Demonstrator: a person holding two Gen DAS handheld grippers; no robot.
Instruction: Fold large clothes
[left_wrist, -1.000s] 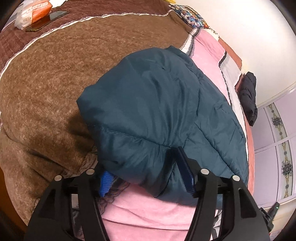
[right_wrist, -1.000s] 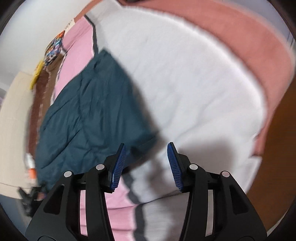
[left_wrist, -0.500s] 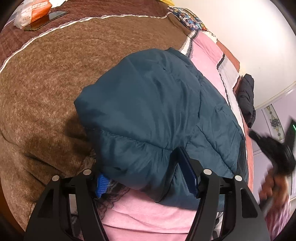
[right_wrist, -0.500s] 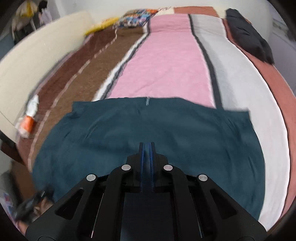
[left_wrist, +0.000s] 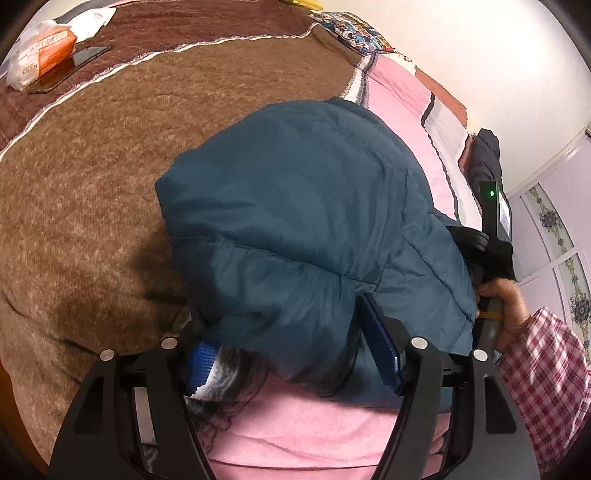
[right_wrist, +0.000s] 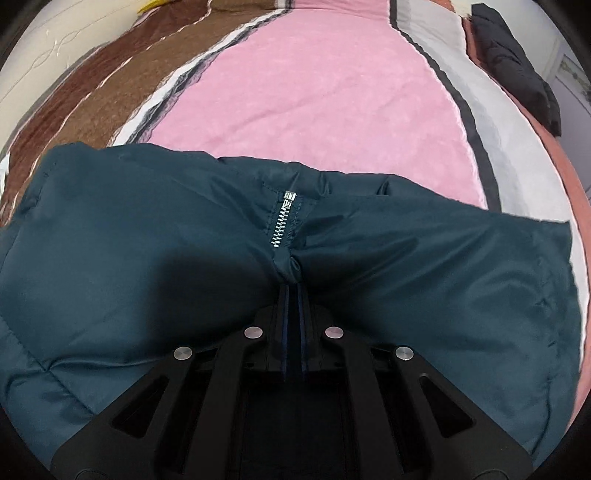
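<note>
The right gripper (right_wrist: 291, 291) is clenched on a pinch of the jacket (right_wrist: 147, 280), with the fabric bunched at its fingertips just below the lower end of the zipper (right_wrist: 283, 218). The left gripper (left_wrist: 295, 354) has its jaws spread wide around a thick, puffy fold of the same jacket; they have just been opening further. The fold sits between them, yet whether the blue pads (left_wrist: 380, 350) still press on it is hard to say, and the grip looks loose.

The jacket lies across the striped blanket (right_wrist: 314, 92) on the bed, one end over the brown stripe and the other reaching the grey. In the left view, the person's right hand (left_wrist: 506, 306), in a checked sleeve (left_wrist: 543, 373), holds the other tool at the jacket's far side. A packet of tissues (left_wrist: 40, 51) and a phone (left_wrist: 70, 66) lie well apart on the brown stripe, and a dark garment (right_wrist: 517, 62) rests near the bed's far edge.

This looks like the start of 1 fold: the middle is gripped at the zipper. The next move probably calls for lifting that pinch and carrying it over without the slippery, padded cloth sliding out.
</note>
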